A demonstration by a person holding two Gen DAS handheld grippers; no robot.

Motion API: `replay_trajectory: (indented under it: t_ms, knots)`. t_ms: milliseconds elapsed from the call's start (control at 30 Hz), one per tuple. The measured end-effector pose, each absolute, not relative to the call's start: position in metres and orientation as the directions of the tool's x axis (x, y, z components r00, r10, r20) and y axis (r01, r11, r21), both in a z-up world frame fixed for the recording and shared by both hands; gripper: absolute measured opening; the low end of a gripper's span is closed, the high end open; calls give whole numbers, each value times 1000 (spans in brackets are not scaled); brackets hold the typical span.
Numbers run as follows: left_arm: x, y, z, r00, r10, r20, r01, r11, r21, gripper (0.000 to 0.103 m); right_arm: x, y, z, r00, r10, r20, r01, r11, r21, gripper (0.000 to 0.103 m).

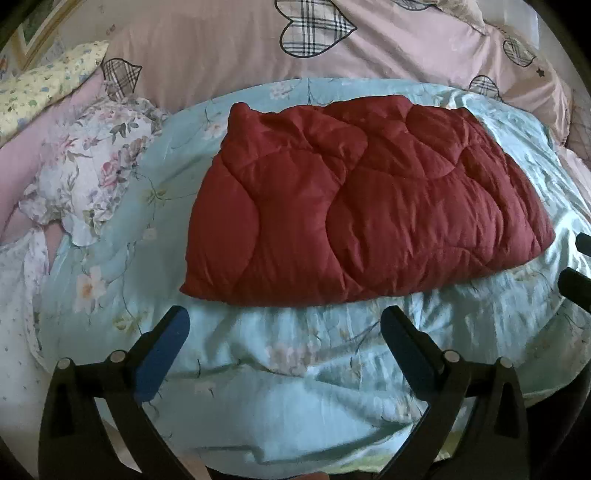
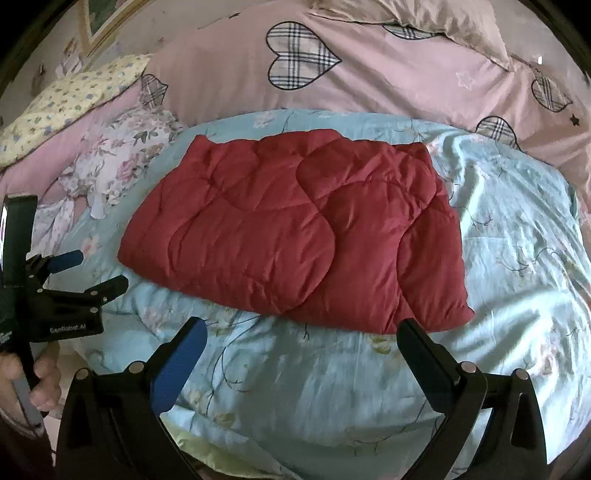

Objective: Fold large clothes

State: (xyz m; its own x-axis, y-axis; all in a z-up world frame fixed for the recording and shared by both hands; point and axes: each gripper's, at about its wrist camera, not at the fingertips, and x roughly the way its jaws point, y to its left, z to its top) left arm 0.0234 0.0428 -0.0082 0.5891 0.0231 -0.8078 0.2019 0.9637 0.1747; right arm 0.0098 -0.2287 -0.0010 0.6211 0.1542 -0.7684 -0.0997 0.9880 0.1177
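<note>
Bed (image 2: 332, 387); left gripper (image 2: 92, 273) reads "GenRobot.AI".

Right gripper (image 1: 576, 266) cut off at frame edge

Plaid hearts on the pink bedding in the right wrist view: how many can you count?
5. One whole heart top centre, one beside it, one left by the yellow pillow, two at right. Folds may hide more.
</note>
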Motion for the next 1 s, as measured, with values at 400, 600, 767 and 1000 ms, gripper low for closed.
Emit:
replay_trajectory:
  t_ms: [400, 600, 767, 1000]
  knots:
    - [57, 27, -16, 569, 30, -822, 209, 961, 179, 103, 39, -234, -19, 579, 153, -801, -77, 988, 133, 103]
    - [69, 26, -15, 569, 29, -822, 197, 966, 170, 103, 52, -233, -18, 579, 143, -803, -75, 990, 122, 103]
    - [77, 26, -16, 566, 30, -824, 186, 969, 163, 103, 62, -232, -19, 575, 145, -805, -76, 989, 124, 103]
    - [84, 26, -21, 553, 28, -832, 181, 971, 153, 103, 70, -229, -21, 567, 143, -812, -75, 990, 122, 103]
